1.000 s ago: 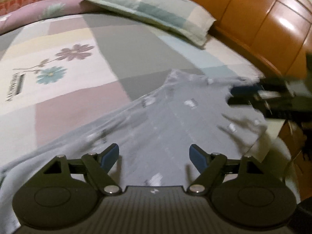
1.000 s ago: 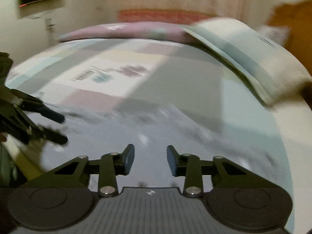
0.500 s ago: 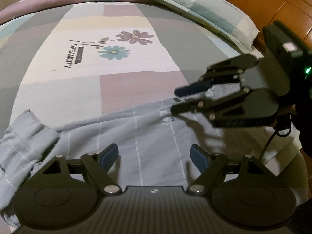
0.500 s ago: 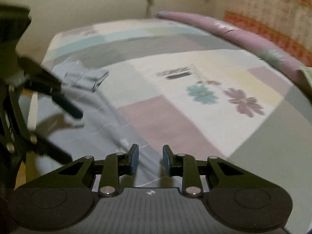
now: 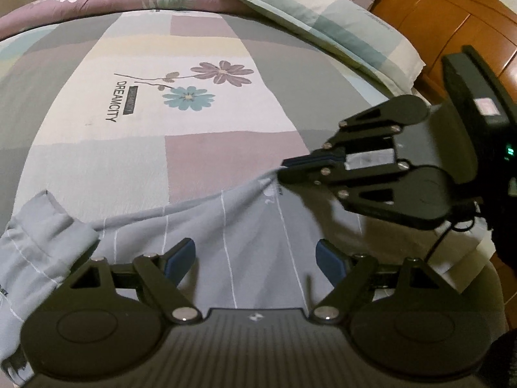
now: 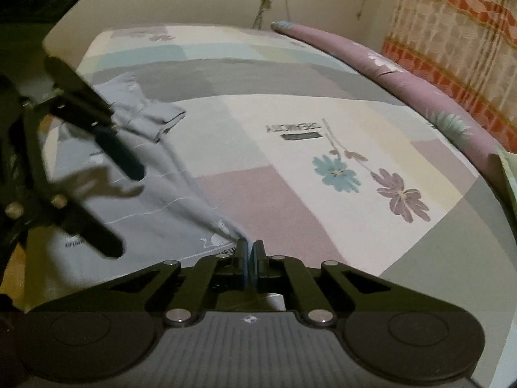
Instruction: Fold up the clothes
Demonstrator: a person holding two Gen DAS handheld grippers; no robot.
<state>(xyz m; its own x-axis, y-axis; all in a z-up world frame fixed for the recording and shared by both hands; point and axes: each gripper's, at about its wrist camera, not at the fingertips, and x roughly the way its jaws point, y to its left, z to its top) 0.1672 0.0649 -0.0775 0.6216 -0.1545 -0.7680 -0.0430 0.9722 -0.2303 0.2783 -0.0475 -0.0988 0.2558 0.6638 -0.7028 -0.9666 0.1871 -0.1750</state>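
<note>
The grey striped garment [image 5: 245, 226] lies at the bed's [image 5: 97, 168] near edge, open bedspread beyond. Right hand-held gripper [image 6: 250, 258] pinches its hem; left hand-held gripper [image 5: 255, 258] hovers over it, spread wide and empty.

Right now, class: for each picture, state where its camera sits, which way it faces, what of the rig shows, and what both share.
Left wrist: rides the open left gripper, faces down over the grey garment toward the pillow; the right gripper shows.
Right wrist: rides the right gripper, shut on the garment's edge, faces across the bedsheet; the left gripper shows.
Shared: garment, flower print.
</note>
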